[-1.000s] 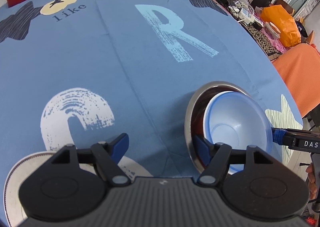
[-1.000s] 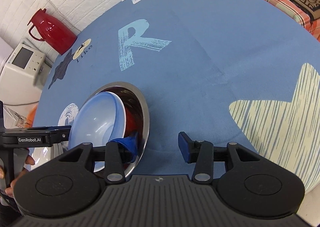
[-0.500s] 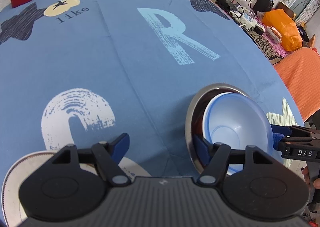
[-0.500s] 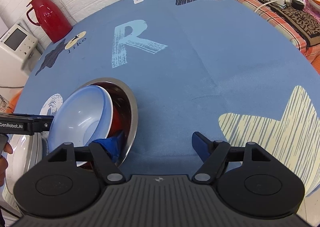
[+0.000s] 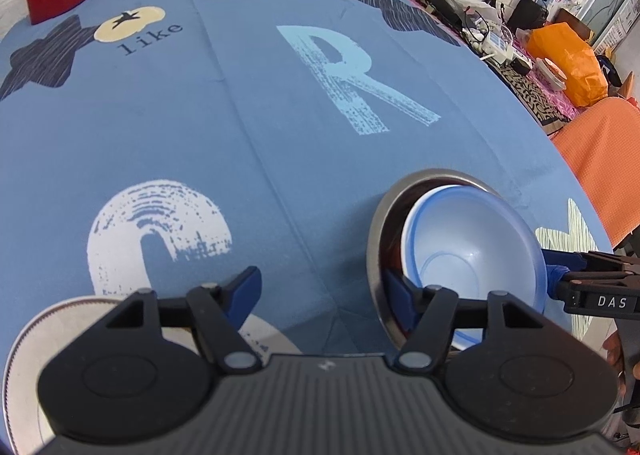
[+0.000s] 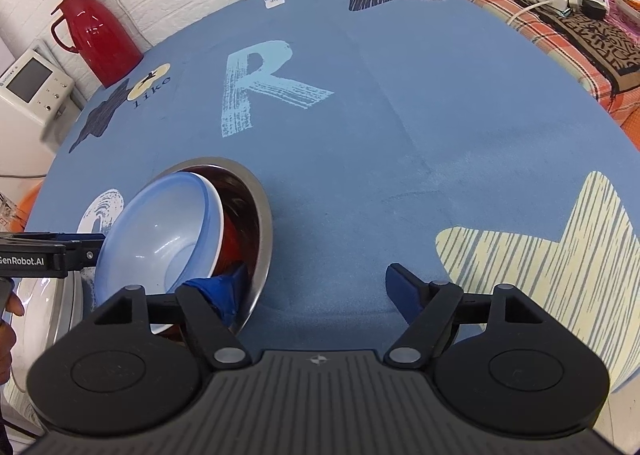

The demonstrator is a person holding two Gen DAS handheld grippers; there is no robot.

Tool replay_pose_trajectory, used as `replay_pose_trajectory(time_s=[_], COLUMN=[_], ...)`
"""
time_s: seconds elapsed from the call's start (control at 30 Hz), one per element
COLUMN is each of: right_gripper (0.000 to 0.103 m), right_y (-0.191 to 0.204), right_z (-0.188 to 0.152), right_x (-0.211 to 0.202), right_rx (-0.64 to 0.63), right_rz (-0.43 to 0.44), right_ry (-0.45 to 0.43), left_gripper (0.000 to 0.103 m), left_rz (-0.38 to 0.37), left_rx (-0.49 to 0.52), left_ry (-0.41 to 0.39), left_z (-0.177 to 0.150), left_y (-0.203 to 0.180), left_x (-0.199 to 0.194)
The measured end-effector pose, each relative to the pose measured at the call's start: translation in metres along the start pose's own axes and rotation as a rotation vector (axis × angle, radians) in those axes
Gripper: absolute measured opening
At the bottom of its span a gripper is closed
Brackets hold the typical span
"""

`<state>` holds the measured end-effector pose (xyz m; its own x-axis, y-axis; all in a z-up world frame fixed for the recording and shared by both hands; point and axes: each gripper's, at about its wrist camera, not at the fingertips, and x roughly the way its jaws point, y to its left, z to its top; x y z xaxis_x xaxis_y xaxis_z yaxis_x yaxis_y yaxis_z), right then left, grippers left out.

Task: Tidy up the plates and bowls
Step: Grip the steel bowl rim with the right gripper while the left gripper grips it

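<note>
1. My left gripper (image 5: 322, 287): jaws spread wide, nothing between them. Its right fingertip (image 5: 394, 289) sits at the near rim of the steel bowl (image 5: 380, 215); I can't tell if it touches.
2. My right gripper (image 6: 316, 287): jaws also spread, empty. Its left fingertip (image 6: 224, 289) is down inside the near edge of the steel bowl (image 6: 262, 207); the other fingertip hangs over bare cloth to the bowl's right.
3. Steel bowl is my landmark. It sits on the blue tablecloth (image 5: 240, 135) near the front edge of the table.
4. Inside the steel bowl: a red bowl (image 6: 232, 243), mostly hidden, and on top a light blue bowl (image 6: 160, 231) that sits tilted, not nested flat.
5. Left of the steel bowl, under my left gripper: a white plate (image 5: 24, 355) with a ribbed rim, flat on the cloth, partly covered by the gripper body.
6. Right of the steel bowl: a pale striped star print (image 6: 560, 247) on the cloth.
7. Beyond the steel bowl: a light blue "R" print (image 5: 352, 75).
8. Far behind the bowl, at the table's back-left edge: a red thermos jug (image 6: 100, 41) against the white brick wall.
</note>
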<state>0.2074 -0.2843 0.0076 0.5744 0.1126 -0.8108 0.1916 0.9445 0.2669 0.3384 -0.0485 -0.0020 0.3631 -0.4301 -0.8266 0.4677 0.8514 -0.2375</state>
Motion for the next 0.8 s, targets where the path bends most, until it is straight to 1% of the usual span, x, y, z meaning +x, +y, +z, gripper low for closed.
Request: replay_pose_trajectory(time_s=[0.1, 0.17, 0.23, 0.33, 0.43, 0.5, 0.53, 0.57, 0.6, 0.63, 0.7, 0.73, 0.77, 0.8], right_gripper=[0.063, 0.064, 0.064, 0.064, 0.061, 0.053, 0.044, 0.032, 0.027, 0.02, 0.014, 0.013, 0.011, 0.01], right_y=[0.001, 0.003, 0.008, 0.017, 0.015, 0.011, 0.009, 0.008, 0.007, 0.009, 0.013, 0.014, 0.013, 0.011], right_z=[0.002, 0.005, 0.007, 0.008, 0.007, 0.005, 0.004, 0.004, 0.004, 0.005, 0.005, 0.004, 0.004, 0.003], right_x=[0.001, 0.002, 0.005, 0.008, 0.008, 0.005, 0.004, 0.002, 0.001, 0.0, 0.0, 0.0, 0.0, 0.0], right_rx=[-0.008, -0.018, -0.036, -0.074, -0.106, -0.109, -0.103, -0.089, -0.077, -0.083, -0.103, -0.099, -0.089, -0.072], right_rz=[-0.003, -0.014, -0.04, -0.088, -0.066, -0.02, 0.007, 0.043, 0.068, 0.079, 0.085, 0.092, 0.104, 0.117], right_ry=[0.011, 0.029, 0.046, 0.061, 0.046, 0.018, 0.009, 0.003, 0.0, -0.002, -0.013, -0.016, -0.019, -0.023], left_gripper=[0.067, 0.069, 0.074, 0.076, 0.076, 0.076, 0.074, 0.073, 0.071, 0.067, 0.053, 0.044, 0.039, 0.026], left_rz=[-0.001, 0.007, 0.03, 0.049, 0.037, 0.032, 0.026, 0.017, 0.008, -0.015, -0.05, -0.064, -0.078, -0.097], left_rx=[0.0, 0.004, 0.014, 0.03, 0.03, 0.027, 0.023, 0.019, 0.009, -0.005, -0.017, -0.023, -0.029, -0.032], left_ry=[-0.003, -0.005, -0.007, -0.007, -0.02, -0.017, -0.016, -0.014, -0.004, 0.006, 0.013, 0.011, 0.008, 0.003], left_z=[0.0, 0.0, 0.001, 0.001, 0.0, -0.001, -0.001, -0.001, -0.001, -0.001, -0.002, -0.003, -0.004, -0.006], left_y=[0.0, 0.0, -0.003, -0.004, -0.002, -0.002, -0.001, 0.0, 0.001, 0.003, 0.003, 0.002, 0.001, -0.001], left_x=[0.0, 0.0, 0.0, 0.001, 0.001, 0.001, 0.0, 0.0, 0.001, 0.001, -0.001, -0.002, -0.003, -0.005])
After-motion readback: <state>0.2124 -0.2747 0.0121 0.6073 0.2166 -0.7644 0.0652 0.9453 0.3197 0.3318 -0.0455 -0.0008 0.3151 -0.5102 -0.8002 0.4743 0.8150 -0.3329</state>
